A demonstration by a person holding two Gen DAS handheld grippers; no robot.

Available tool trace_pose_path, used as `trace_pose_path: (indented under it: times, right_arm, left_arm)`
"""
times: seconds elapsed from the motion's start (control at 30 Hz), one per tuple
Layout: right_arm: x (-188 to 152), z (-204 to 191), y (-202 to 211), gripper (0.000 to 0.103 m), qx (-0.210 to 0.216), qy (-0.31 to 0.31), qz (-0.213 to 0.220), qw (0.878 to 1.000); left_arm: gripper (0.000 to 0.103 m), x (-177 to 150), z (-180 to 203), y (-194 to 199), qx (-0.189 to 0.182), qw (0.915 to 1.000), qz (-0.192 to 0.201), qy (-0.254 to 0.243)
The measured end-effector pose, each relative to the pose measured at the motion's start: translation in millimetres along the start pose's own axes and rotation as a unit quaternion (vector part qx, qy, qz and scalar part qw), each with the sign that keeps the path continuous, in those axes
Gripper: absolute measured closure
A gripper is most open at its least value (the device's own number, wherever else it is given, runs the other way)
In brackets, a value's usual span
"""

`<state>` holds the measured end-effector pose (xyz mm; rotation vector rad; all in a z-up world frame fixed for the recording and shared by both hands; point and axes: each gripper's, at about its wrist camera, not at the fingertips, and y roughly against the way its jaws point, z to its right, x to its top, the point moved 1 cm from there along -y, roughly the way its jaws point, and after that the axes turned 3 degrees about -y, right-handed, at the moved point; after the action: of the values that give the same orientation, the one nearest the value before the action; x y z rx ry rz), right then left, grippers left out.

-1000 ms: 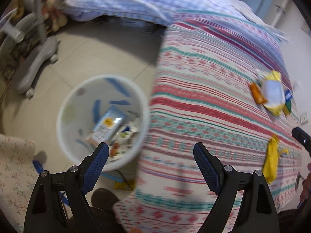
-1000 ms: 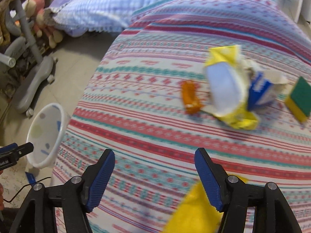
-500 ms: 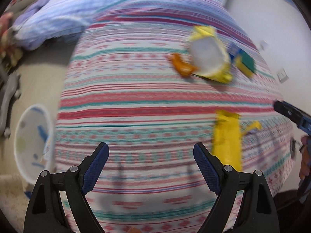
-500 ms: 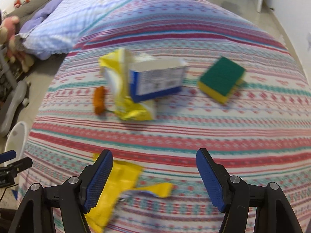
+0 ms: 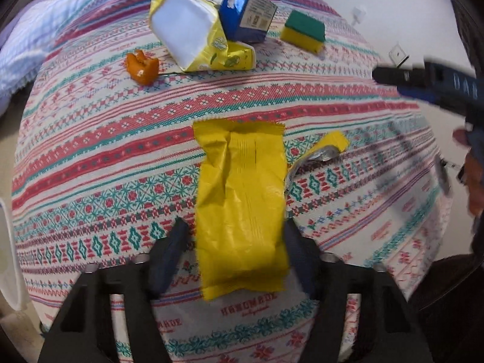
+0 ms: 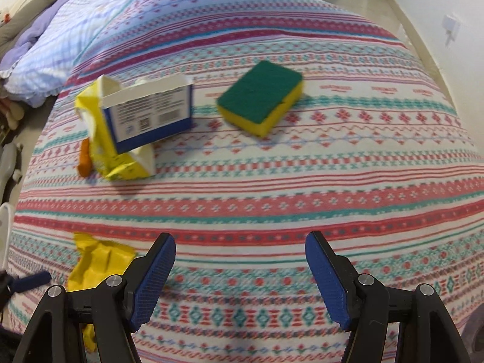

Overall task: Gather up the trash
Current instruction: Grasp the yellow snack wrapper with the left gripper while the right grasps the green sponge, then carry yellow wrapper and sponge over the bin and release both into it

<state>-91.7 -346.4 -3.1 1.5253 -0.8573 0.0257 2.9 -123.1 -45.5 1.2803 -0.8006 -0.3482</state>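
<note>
The left gripper (image 5: 234, 236) pointed steeply down at the striped bedspread (image 5: 90, 157), its jaws just having been closing, with the flat yellow wrapper (image 5: 242, 205) lying between the blue pads (image 5: 172, 248). The right pad sat at the wrapper's edge and the left one showed a thin strip of cloth beside it, so whether they already pressed on the foil could not be told. Only this view showed the wrapper whole, with its torn silver-lined strip (image 5: 320, 151) curling off to the right, and the orange peel (image 5: 142, 66) in full. The right wrist view caught just a crumpled corner of that wrapper at its lower left, with one blurred blue fingertip (image 6: 31, 281) of the left gripper beside it. The right gripper (image 6: 240, 266) hovered over bare cloth, jaws wide apart and nothing between them. Its camera gave the clearer look at the far litter: a green-and-yellow sponge (image 6: 261, 96) lying alone, and just left of it a blue-and-white carton (image 6: 151, 115) resting on a crushed yellow carton (image 6: 121, 160). The left view showed the right gripper's tip and a hand (image 5: 473, 178) at its right edge.
</note>
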Motion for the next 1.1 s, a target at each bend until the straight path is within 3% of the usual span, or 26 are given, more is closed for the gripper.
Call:
trace_pose_path:
  times: [0.03,0.07,0.27,0.63,0.83,0.9,1.0,1.03,1.1]
  right_arm:
    - [2,3,-2,0.028,-0.002,-0.005,-0.002,1.0]
    - [5,6,-3,0.028,-0.004,-0.01,-0.004,1.0]
    - [30,14,-18,0.028,-0.01,-0.03,-0.008,0.999]
    - [77,22,-65,0.028,0.022,-0.106,-0.01,0.994]
    - [90,28,-88,0.029,0.046,-0.146,-0.016,0.988]
    - [92,29,-95,0.032,0.05,-0.155,-0.019,0.987]
    - [93,26,-104,0.046,0.077,-0.157,-0.024,0.984]
    - [94,23,-105,0.057,0.089,-0.154,-0.025,0.984]
    - [94,18,-103,0.061,0.086,-0.143,-0.024,0.986]
  left_arm:
    - [0.053,2,1,0,0.007,0.9999,0.005,-0.007]
    - [0.056,3,1,1,0.007,0.9999,0.009,-0.009]
    - [0.066,15,-22,14,-0.007,0.999,0.038,0.02]
    - [0.073,24,-74,45,-0.012,0.9943,0.082,0.067]
    - [0.075,29,-91,42,-0.006,0.9918,0.092,0.089]
    - [0.076,27,-94,44,-0.006,0.9912,0.094,0.093]
    - [0.079,25,-95,46,-0.004,0.9906,0.098,0.096]
    - [0.079,24,-95,48,-0.004,0.9904,0.099,0.097]
    - [0.08,23,-96,49,-0.005,0.9898,0.102,0.1]
